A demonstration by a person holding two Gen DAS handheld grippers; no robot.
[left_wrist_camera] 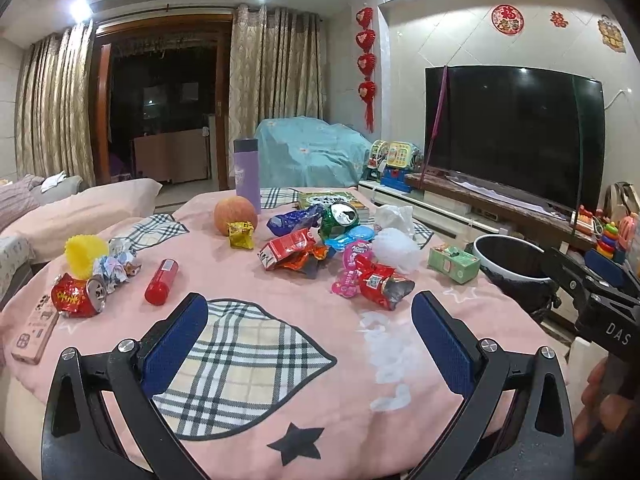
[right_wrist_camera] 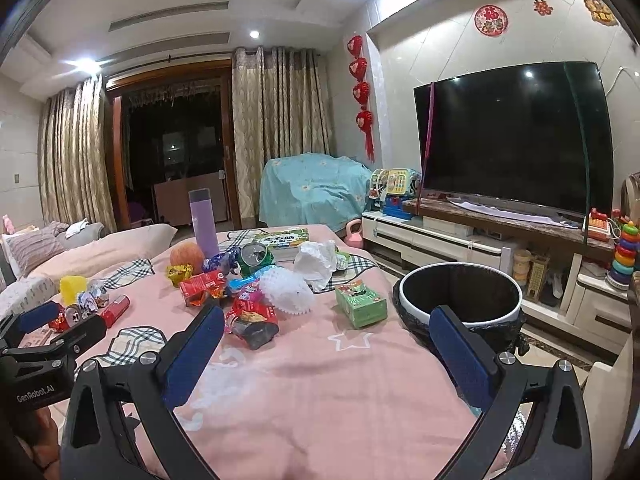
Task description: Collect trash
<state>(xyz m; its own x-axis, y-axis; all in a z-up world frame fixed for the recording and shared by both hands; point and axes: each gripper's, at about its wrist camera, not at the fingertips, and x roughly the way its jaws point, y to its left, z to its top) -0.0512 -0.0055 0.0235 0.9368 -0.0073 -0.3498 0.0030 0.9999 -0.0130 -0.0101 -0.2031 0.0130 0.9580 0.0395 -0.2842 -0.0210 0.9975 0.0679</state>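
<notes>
My left tool (left_wrist_camera: 310,322) and right tool (right_wrist_camera: 326,338) both hover with fingers spread apart and holding nothing above the pink-covered tabletop (left_wrist_camera: 248,276). Ahead of the left tool lies the trash: a red wrapper (left_wrist_camera: 382,285) nearest, a red carton (left_wrist_camera: 286,248) and a green can (left_wrist_camera: 340,218) beyond, a crushed red can (left_wrist_camera: 78,295) off to its left. The bin (right_wrist_camera: 460,300) stands just past my right tool's right finger, beside a green box (right_wrist_camera: 360,304).
</notes>
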